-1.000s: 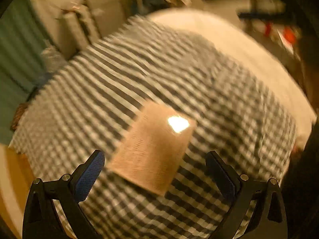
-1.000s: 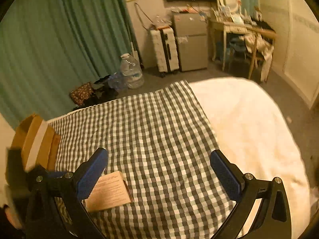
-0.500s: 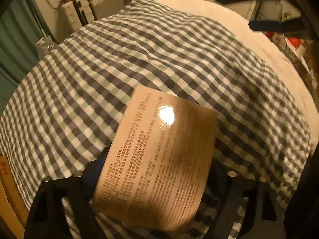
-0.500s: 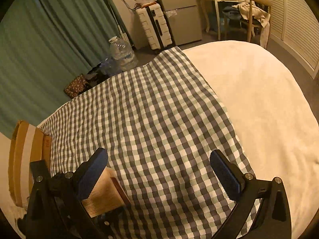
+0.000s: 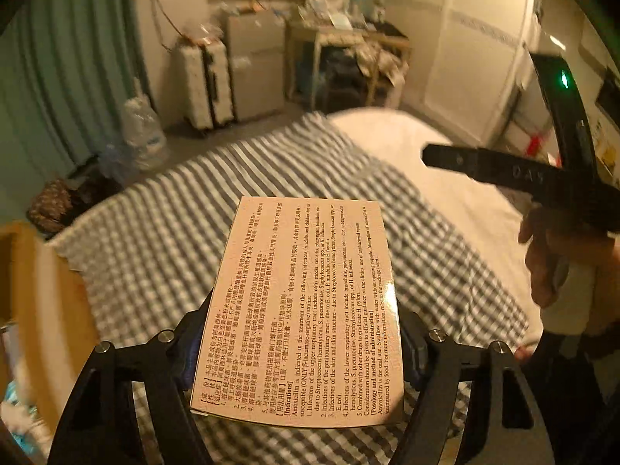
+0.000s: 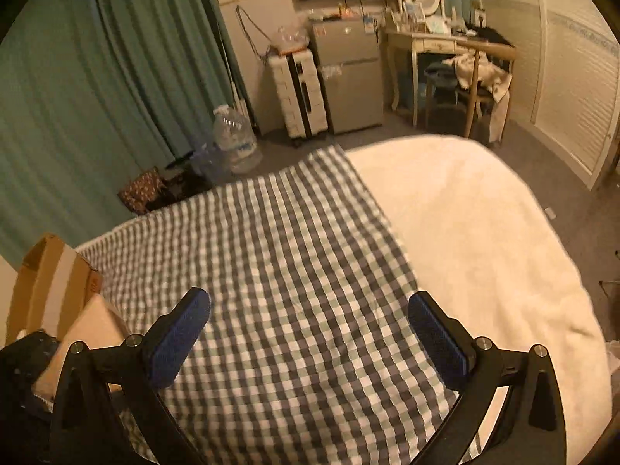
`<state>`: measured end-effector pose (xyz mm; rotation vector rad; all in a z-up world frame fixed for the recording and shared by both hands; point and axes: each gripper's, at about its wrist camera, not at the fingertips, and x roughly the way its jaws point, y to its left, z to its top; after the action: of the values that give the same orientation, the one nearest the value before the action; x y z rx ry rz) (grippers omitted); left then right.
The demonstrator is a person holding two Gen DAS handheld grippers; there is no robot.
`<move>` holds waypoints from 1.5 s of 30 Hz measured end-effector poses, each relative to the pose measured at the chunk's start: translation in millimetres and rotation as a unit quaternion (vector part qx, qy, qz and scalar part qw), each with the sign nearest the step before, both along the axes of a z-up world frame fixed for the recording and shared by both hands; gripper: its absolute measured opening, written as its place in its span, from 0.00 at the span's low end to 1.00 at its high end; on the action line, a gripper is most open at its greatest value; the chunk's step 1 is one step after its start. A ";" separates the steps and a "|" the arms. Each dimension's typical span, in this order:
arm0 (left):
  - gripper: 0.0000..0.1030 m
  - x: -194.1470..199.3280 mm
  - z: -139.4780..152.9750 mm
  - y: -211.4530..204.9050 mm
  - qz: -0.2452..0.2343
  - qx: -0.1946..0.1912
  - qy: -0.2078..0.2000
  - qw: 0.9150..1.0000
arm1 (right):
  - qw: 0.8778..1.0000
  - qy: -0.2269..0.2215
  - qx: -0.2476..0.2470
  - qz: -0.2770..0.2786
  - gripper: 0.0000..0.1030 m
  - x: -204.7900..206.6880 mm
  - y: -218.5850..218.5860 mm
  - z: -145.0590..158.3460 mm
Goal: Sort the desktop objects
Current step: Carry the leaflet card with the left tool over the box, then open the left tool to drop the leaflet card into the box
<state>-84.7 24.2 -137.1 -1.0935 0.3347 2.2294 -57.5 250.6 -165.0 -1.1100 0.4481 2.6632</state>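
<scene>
Left gripper (image 5: 300,352) has the medicine box (image 5: 306,317) between its fingers (image 5: 414,350), pads on the box's two long edges, jaws closing on it. The box is lifted clear of the checked cloth (image 5: 162,248), printed face up toward the camera (Chinese text plus English "Indications" lines, amoxicillin), its far end tilted up and away. Both blue pads are mostly hidden behind the box.

Right gripper (image 6: 310,333) hangs over the checked cloth with fingers (image 6: 438,339) spread wide, nothing between them, blue pads fully visible. In the left wrist view its black body is at the right edge, with a green light on and the person's hand (image 5: 550,259) wrapped around the handle.

The checked cloth covers the left part of the bed (image 6: 484,232); the rest is a plain cream blanket. A cardboard box (image 6: 50,283) sits at the bed's left edge, flaps open; in the right wrist view the medicine box shows just beside it at lower left, partly behind the left gripper's black frame.

Background: green curtain (image 6: 97,77), large water bottle (image 6: 234,141) on the floor, white suitcase (image 6: 298,89), small grey fridge (image 6: 348,85), dressing table with oval mirror (image 6: 438,35). Left wrist view is blurred in the background, sharp on the box
</scene>
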 end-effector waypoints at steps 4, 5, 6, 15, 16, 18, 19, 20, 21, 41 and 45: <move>0.75 16.3 43.3 -32.4 0.050 0.014 0.049 0.997 | 0.999 0.034 -0.005 0.004 1.00 16.7 -15.8 37.8; 0.75 18.3 51.7 -40.7 0.063 0.011 0.062 0.996 | 0.999 0.043 0.003 0.010 1.00 19.1 -25.3 50.3; 0.75 21.1 61.3 -50.7 0.075 0.011 0.073 0.994 | 0.999 0.051 0.010 0.016 1.00 21.1 -32.0 58.8; 0.75 41.3 131.4 -141.0 0.162 0.040 0.147 0.975 | 0.990 0.121 0.029 0.069 1.00 29.3 -101.2 135.2; 0.75 40.7 137.4 -153.2 0.176 0.046 0.153 0.971 | 0.988 0.129 0.032 0.079 1.00 29.0 -112.2 144.1; 0.75 39.0 145.8 -176.2 0.199 0.059 0.163 0.964 | 0.984 0.146 0.038 0.099 1.00 29.3 -132.6 158.3; 0.75 37.3 149.3 -189.1 0.214 0.064 0.170 0.960 | 0.981 0.155 0.041 0.108 1.00 29.2 -143.1 164.3; 0.75 34.5 151.1 -195.8 0.224 0.064 0.174 0.957 | 0.979 0.162 0.044 0.116 1.00 30.9 -153.5 169.1; 0.75 33.2 152.3 -204.0 0.235 0.063 0.178 0.953 | 0.977 0.168 0.046 0.124 1.00 30.7 -163.5 172.9; 0.76 -48.8 48.0 -288.2 0.336 0.000 0.104 0.936 | 0.955 0.129 0.052 0.264 1.00 -53.7 -300.8 110.6; 0.78 -64.7 20.3 -293.0 0.343 -0.015 0.073 0.936 | 0.954 0.101 0.053 0.278 1.00 -74.5 -304.8 78.3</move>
<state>-149.3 -268.9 -116.8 -1.1857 0.0373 2.9362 -132.0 -54.2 -86.7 -1.0569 0.0137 3.2595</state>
